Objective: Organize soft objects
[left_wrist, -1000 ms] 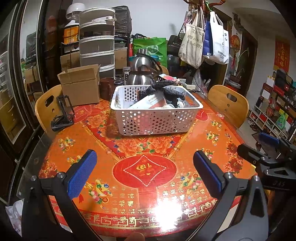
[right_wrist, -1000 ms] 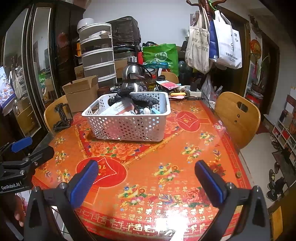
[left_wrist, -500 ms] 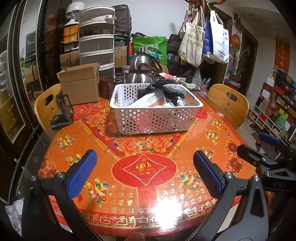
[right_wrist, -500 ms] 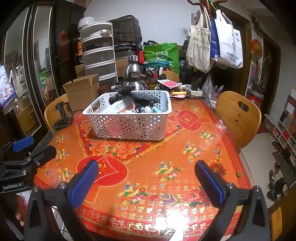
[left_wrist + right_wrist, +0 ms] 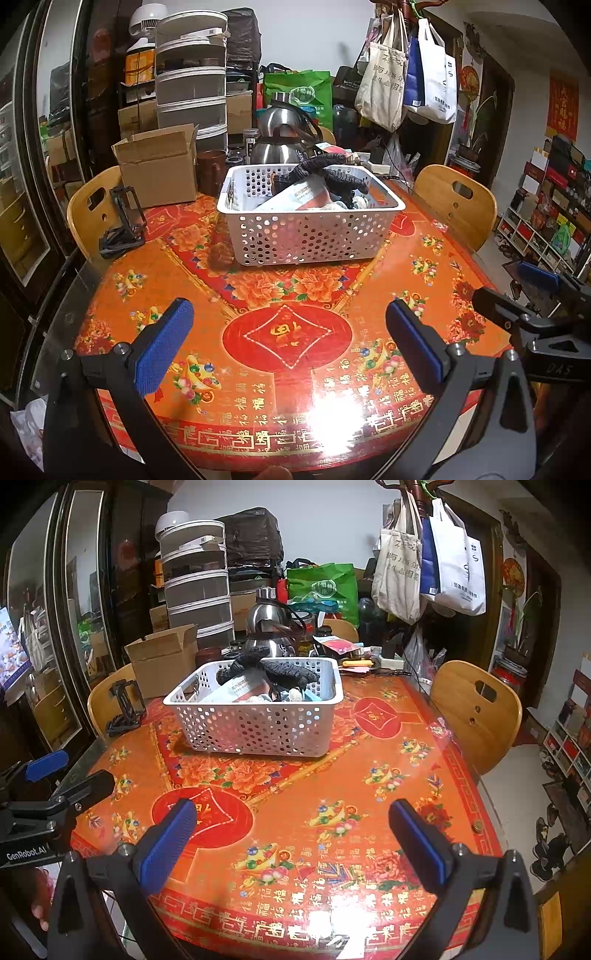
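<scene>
Hovering over near desk point(image 5: 258, 295) edge: L tool point(image 5: 288, 339) & R tool point(image 5: 291, 830), both w/ pads apart, empty. Basket point(image 5: 306, 236) w/ dark knit item point(image 5: 325, 173) sits straight ahead, mid-desk, well apart; L tool appears more squarely lined up.

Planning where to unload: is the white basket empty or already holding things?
Holding things: the white basket contains a dark knitted item, with a flat packet beneath.

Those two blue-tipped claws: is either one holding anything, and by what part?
Nothing is held. The left gripper and the right gripper are both open over the table, short of the basket.
</scene>
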Action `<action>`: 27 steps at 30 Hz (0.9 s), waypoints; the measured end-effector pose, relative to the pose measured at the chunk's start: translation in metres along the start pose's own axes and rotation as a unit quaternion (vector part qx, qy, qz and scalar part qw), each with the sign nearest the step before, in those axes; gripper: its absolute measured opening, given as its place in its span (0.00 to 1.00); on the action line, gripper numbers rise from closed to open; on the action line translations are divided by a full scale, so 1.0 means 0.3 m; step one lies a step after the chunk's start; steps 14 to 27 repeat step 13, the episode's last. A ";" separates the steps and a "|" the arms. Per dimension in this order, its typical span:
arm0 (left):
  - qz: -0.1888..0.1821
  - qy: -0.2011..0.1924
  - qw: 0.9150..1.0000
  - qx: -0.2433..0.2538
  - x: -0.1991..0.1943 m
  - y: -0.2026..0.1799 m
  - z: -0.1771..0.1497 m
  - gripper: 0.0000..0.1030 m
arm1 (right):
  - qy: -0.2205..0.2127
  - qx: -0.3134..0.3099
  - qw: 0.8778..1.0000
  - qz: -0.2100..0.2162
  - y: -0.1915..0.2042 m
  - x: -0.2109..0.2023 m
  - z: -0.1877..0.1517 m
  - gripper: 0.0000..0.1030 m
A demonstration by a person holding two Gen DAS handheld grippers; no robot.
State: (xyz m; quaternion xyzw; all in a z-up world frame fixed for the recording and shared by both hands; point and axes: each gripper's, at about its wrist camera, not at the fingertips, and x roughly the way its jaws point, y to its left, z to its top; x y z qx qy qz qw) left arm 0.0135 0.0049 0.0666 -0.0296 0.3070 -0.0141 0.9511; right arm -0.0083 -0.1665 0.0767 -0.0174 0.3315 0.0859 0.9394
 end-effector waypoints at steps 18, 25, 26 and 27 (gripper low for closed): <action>0.008 -0.007 1.000 0.002 0.002 0.001 0.007 1.00 | 0.000 -0.001 1.000 -0.001 -0.001 0.003 -0.003 1.00; 0.008 -0.007 1.000 0.002 0.002 0.001 0.007 1.00 | 0.000 -0.001 1.000 -0.001 -0.001 0.003 -0.003 1.00; 0.008 -0.007 1.000 0.002 0.002 0.001 0.007 1.00 | 0.000 -0.001 1.000 -0.001 -0.001 0.003 -0.003 1.00; 0.008 -0.007 1.000 0.002 0.002 0.001 0.007 1.00 | 0.000 -0.001 1.000 -0.001 -0.001 0.003 -0.003 1.00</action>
